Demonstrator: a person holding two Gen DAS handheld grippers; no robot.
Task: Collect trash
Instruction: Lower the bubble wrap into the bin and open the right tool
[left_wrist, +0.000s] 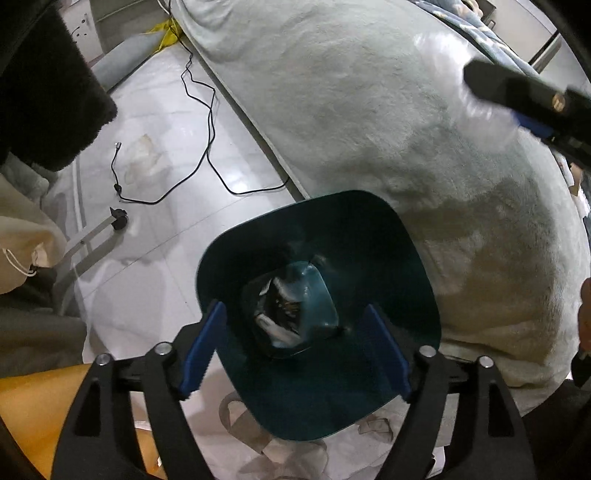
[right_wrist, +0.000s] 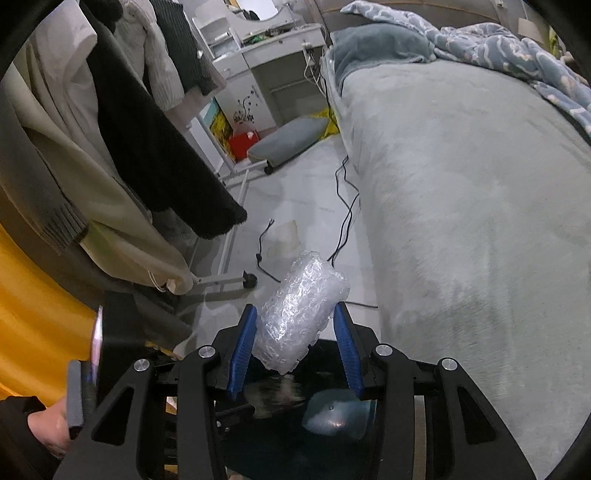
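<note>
**Bubble wrap poised over the bin**

Bedroom floor of pale tile runs between a grey fleece-covered bed (right_wrist: 480, 221) and a rail of hanging clothes (right_wrist: 122, 147), with a black cable (left_wrist: 199, 122) trailing across the tiles. Beside the bed stands a dark teal trash bin (left_wrist: 332, 240), seen from almost straight above in the left wrist view; crumpled waste already lies at its bottom.

The right gripper (right_wrist: 295, 343) is closed on a roll of bubble wrap (right_wrist: 299, 314), its blue pads pressing the roll's two sides near its lower end, so the upper part stands free beyond the fingertips. Below the roll, the bin's dark mouth shows in the right wrist view.

The left gripper (left_wrist: 295, 354) is spread wide and empty, hanging over the bin's opening without touching its rim.

The bubble wrap looks very light, soft and springy: it should yield under the pads and hold without much squeeze, though its slick film could slide if gripped loosely. A hold across the middle of the roll seems safest. The likely next move is to let it drop into the bin.
</note>
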